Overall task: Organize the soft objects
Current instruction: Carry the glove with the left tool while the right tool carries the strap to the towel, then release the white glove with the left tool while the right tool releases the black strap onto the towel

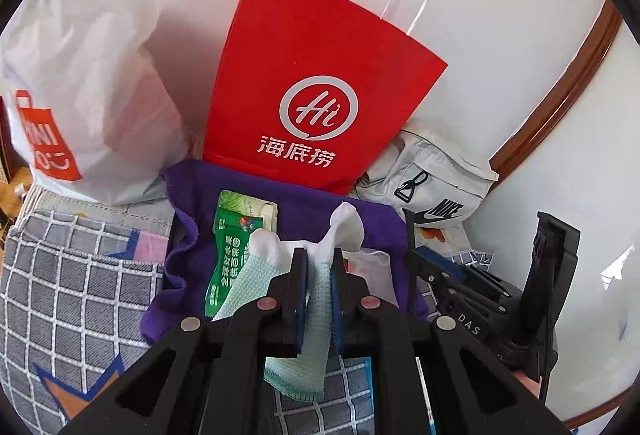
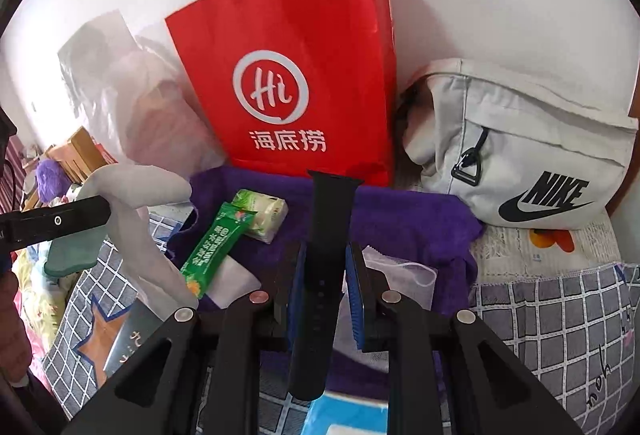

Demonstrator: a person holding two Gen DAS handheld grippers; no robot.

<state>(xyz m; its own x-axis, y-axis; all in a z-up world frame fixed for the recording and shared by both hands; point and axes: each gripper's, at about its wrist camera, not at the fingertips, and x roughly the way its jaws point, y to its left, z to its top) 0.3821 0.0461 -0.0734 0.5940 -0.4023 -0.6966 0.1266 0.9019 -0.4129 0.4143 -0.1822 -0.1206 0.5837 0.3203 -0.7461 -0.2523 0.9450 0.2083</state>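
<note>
Item one — a white and pale green sock (image 1: 320,299), hanging pinched between the clenched pads of the left gripper (image 1: 319,267), its white toe end sticking up past the fingertips and its green cuff dangling below, above the purple cloth (image 1: 288,203). In the right wrist view the same sock (image 2: 136,203) is showing at the left edge, draping from the left gripper's black finger (image 2: 60,223).

Item two — a black watch strap (image 2: 320,275), standing lengthwise between the blue pads of the right gripper (image 2: 324,275), which are grasping it along its middle; its top end is rising past the fingertips, its lower end hanging toward the camera.

Lying on the purple cloth (image 2: 400,223): a green snack sachet (image 2: 216,243), a small tissue pack (image 2: 264,213) touching the sachet's upper end, and a white translucent pouch (image 2: 404,271) just right of the right gripper.

Standing behind the cloth, against the white wall: a red paper bag (image 2: 304,55) with white string handles and a round "Hi" logo. To its left, a white plastic shopping bag (image 1: 88,75) with an orange logo; to its right, a light grey Nike pouch (image 2: 520,155).

Underlying everything: a grey checked blanket (image 1: 72,299) with a star motif.
</note>
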